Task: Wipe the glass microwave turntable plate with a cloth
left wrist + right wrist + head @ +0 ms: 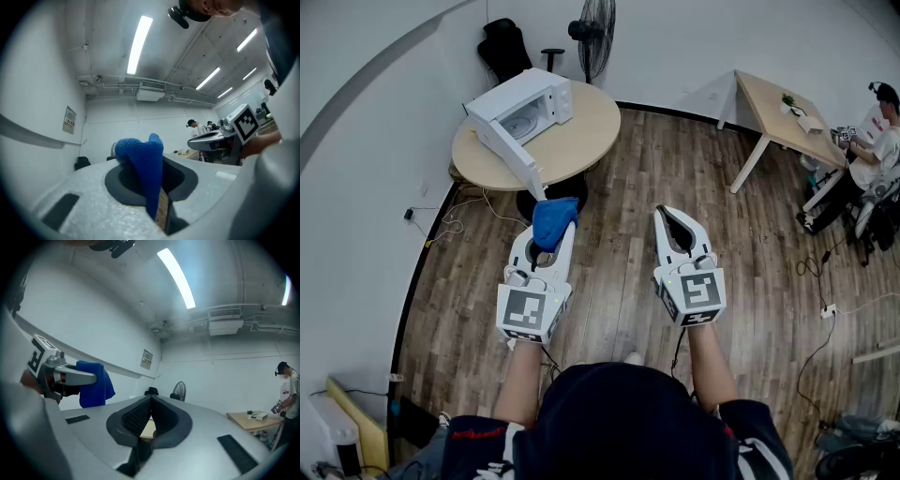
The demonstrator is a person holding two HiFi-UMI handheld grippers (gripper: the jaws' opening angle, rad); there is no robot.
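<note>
1. The glass turntable plate (523, 122) lies inside the white microwave (546, 97), seen as a pale disc in the cavity. It is well ahead of both tools and a little to the left of the left tool's tips.
2. The microwave's door (512, 150) hangs open towards the tools. The oven stands on a round wooden bench (581, 141), whose near edge is just beyond the left tool's tips.
3. The blue cloth (554, 221) is pinched in the left tool (549, 244). Its jaws are closed on the fabric, which bunches up past the tips and hangs down between the pads in the left gripper view.
4. The right tool (668, 217) is just beside the left one, roughly parallel to it. Its jaws are pressed together with nothing between them, and in the right gripper view the dark pads meet in one seam.
5. Both tools are held out over the wooden floor (619, 244), apart from the bench.
6. A standing fan (595, 28) is behind the round bench, far ahead of the tools.
7. Far to the right of the right tool, a rectangular bench (773, 112) stands with a person (877, 145) seated at its far end.
</note>
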